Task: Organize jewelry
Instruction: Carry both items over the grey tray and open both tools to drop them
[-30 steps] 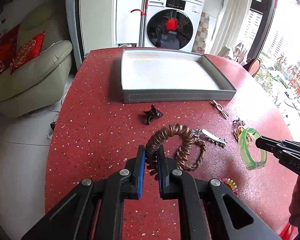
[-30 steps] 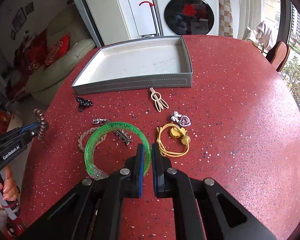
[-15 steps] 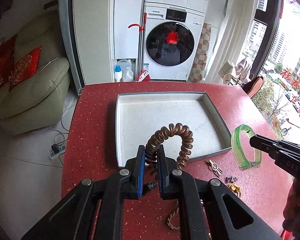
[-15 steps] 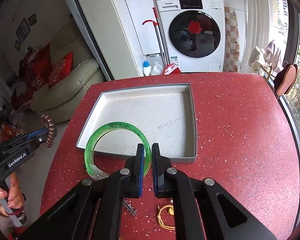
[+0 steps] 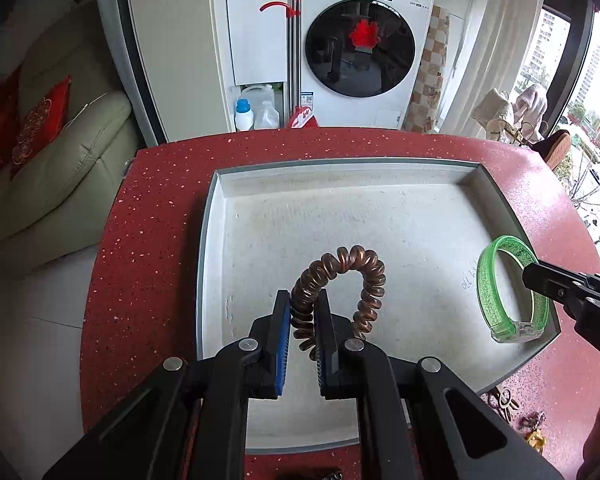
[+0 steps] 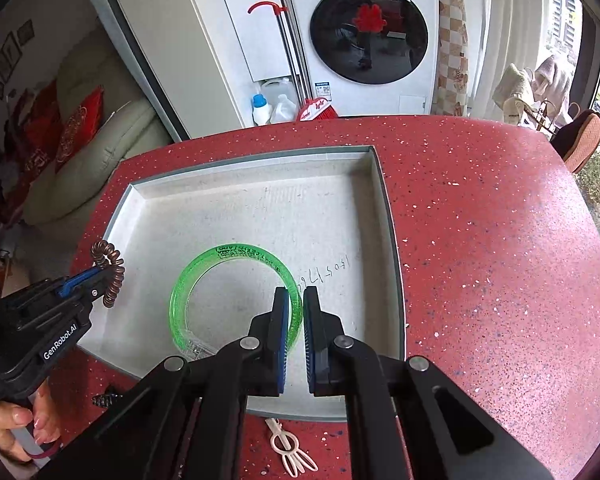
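Observation:
My left gripper [image 5: 303, 308] is shut on a brown coiled bracelet [image 5: 352, 272] and holds it over the left part of the grey tray [image 5: 340, 168]. It also shows in the right wrist view [image 6: 100, 276] with the coil [image 6: 112, 272]. My right gripper [image 6: 296, 304] is shut on a green translucent bangle [image 6: 220, 264] and holds it over the tray floor [image 6: 308, 216]. In the left wrist view the right gripper [image 5: 534, 274] holds the bangle [image 5: 488, 280] over the tray's right side.
The tray sits on a red speckled table [image 6: 500, 240]. A cream hair clip [image 6: 292, 448] and a dark clip [image 6: 106, 400] lie on the table in front of the tray. More small jewelry [image 5: 532, 428] lies at the tray's right front corner.
Both grippers have lifted their pieces off the table and carried them forward. The coil and the bangle now hang over the tray floor.

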{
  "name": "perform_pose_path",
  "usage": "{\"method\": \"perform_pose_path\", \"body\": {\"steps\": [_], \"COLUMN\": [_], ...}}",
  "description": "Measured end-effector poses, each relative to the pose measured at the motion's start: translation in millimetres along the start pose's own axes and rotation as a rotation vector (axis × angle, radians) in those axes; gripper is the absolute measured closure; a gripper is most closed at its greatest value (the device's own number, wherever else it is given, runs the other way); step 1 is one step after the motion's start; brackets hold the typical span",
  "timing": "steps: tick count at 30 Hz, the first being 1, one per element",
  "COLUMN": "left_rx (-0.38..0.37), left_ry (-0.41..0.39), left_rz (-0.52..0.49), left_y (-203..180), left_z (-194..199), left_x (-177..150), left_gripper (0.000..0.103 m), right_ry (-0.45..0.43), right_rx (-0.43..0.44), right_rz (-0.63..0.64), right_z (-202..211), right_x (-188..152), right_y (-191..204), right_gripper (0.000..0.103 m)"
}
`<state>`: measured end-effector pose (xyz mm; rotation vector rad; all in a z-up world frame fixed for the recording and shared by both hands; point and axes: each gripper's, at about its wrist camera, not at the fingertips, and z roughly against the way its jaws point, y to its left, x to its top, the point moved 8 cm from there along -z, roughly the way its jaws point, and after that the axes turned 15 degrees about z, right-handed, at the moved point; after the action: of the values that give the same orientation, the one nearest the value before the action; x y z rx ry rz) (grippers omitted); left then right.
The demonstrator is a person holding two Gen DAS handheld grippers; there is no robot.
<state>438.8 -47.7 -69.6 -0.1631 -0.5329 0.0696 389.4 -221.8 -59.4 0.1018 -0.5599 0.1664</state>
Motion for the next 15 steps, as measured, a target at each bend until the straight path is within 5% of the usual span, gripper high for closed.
{"method": "perform_pose_path", "body": {"steps": [15], "left_rx": [0.094], "left_ry": [0.001], "left_rz": [-0.061], "left_y": [-6.3], "left_z": [-32.3], "left_x": [-10.2], "left_gripper": [0.073], "right_ry": [0.049], "right_rx": [-0.033], "right_rz": [0.025], "right_z": [-35.5], "right_x": [-14.1], "right_y": [-3.5], "right_gripper": [0.094]}}
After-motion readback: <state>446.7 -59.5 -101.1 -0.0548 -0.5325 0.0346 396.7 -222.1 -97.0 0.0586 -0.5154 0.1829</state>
